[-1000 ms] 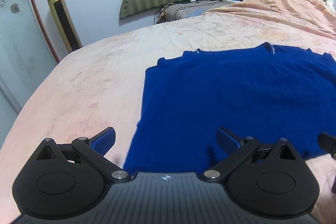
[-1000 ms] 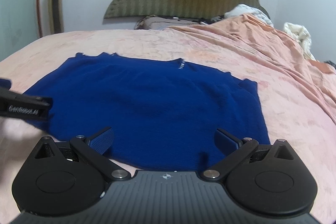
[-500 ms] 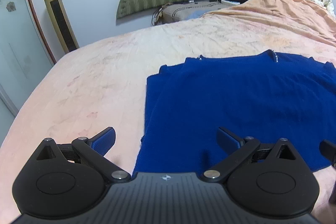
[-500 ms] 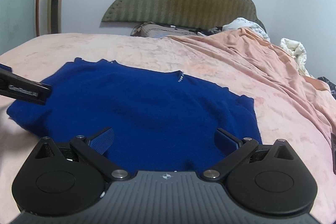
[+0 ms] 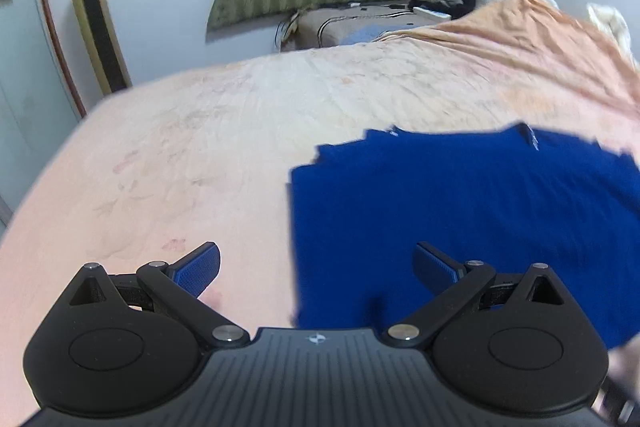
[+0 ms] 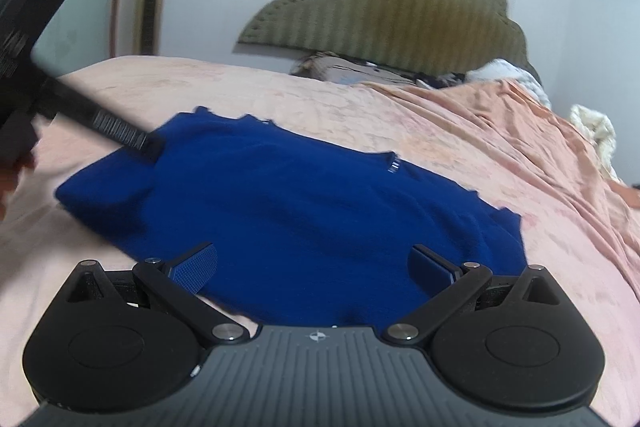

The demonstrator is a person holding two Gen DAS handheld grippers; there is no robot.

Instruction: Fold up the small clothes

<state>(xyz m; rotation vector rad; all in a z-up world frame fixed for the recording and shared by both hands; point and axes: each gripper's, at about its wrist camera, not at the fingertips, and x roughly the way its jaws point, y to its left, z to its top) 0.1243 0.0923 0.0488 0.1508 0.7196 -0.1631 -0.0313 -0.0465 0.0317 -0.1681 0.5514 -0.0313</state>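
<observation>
Blue sweater (image 5: 460, 211) lies flat on the bed (image 5: 200, 155), folded into a rough rectangle, collar edge with a small white tag on the far side from both claws.

Left claw (image 5: 316, 267): fingers spread wide, nothing between them. Sweater's left edge runs straight away from the claw, roughly along its centreline. Right fingertip (image 5: 434, 265) sits over blue cloth, left fingertip (image 5: 198, 267) over bare pink sheet. Contact with the cloth: cannot tell, the frame is motion-blurred. Near hem disappears under the claw body.

Right claw (image 6: 314, 267): also wide apart, empty. Sweater (image 6: 300, 203) lies directly ahead of it and fills the gap between the fingers; both fingertips are over cloth, near the hem. Sweater's right edge falls just outside the right finger. Far-left corner of the sweater looks slightly bunched, with a soft fold.

In the right wrist view, the left claw's finger (image 6: 116, 135) comes in from upper left, its tip over the far-left corner of the sweater. Touching or hovering: cannot tell. Part of a hand shows at the left frame edge, blurred.

Beyond the sweater: rumpled orange blanket (image 6: 540, 155) to the right, green padded headboard (image 6: 384, 7) at the far end, gold tower fan (image 5: 96, 23) against the wall on the left.
</observation>
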